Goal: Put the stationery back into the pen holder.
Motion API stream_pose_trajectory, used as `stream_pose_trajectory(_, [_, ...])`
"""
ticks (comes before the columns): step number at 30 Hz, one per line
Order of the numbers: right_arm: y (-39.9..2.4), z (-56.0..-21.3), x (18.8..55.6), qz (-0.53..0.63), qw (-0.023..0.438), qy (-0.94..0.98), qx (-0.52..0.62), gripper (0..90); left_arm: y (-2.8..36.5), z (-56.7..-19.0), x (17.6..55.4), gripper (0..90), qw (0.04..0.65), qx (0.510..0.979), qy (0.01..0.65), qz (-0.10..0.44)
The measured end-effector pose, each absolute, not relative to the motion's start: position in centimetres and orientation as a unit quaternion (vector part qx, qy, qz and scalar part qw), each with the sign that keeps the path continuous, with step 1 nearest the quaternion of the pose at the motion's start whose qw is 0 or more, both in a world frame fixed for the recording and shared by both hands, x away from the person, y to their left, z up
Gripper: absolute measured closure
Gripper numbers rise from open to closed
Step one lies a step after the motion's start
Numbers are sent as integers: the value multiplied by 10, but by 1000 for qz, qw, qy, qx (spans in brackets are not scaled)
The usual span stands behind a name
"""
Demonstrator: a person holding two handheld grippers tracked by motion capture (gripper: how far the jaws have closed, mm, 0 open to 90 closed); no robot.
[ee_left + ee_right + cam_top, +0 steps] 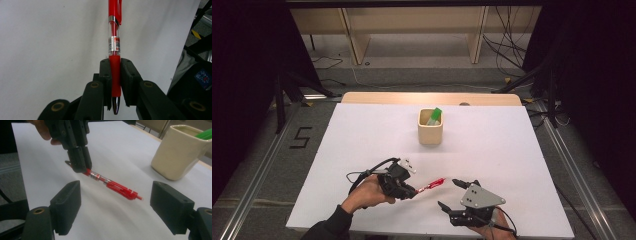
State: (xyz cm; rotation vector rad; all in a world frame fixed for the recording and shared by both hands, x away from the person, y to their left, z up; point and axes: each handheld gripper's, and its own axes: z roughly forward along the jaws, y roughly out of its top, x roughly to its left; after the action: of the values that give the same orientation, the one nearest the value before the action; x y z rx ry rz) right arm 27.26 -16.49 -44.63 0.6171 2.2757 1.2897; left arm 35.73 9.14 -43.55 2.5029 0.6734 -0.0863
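Near the front edge of the white table (362, 140), my left gripper (408, 191) is squeezing the red pen (431, 185) by its soft grip, so my right gripper (451, 194), jaws wide apart, is waiting to take its free end.

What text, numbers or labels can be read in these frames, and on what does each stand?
"5": black mark on the grey floor left of the table.
Sticker on the red pen, held in the left gripper: print too small and blurred to read.
Blue patch on dark fabric at the left gripper view's right edge: a pattern, not legible.
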Motion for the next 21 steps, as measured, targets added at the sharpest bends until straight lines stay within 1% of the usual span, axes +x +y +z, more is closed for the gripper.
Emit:
stream_pose_trajectory(2, [-160,-446,270,461,237,829,210,257,94,-435,356,799,270,929,252,-33])
stream_pose_trajectory(5, [-157,-445,269,457,244,831,202,256,96,-433,355,799,271,929,251,-35])
stream_pose_trajectory(11, [-146,-444,263,430,288,841,156,257,96,-430,353,799,269,931,244,-37])
stream_pose_trajectory(15, [-141,-445,261,423,298,845,137,259,98,-428,352,799,270,930,246,-38])
stream_pose_trajectory(21, [-131,-446,260,399,329,849,105,272,99,-423,351,799,272,931,242,-36])
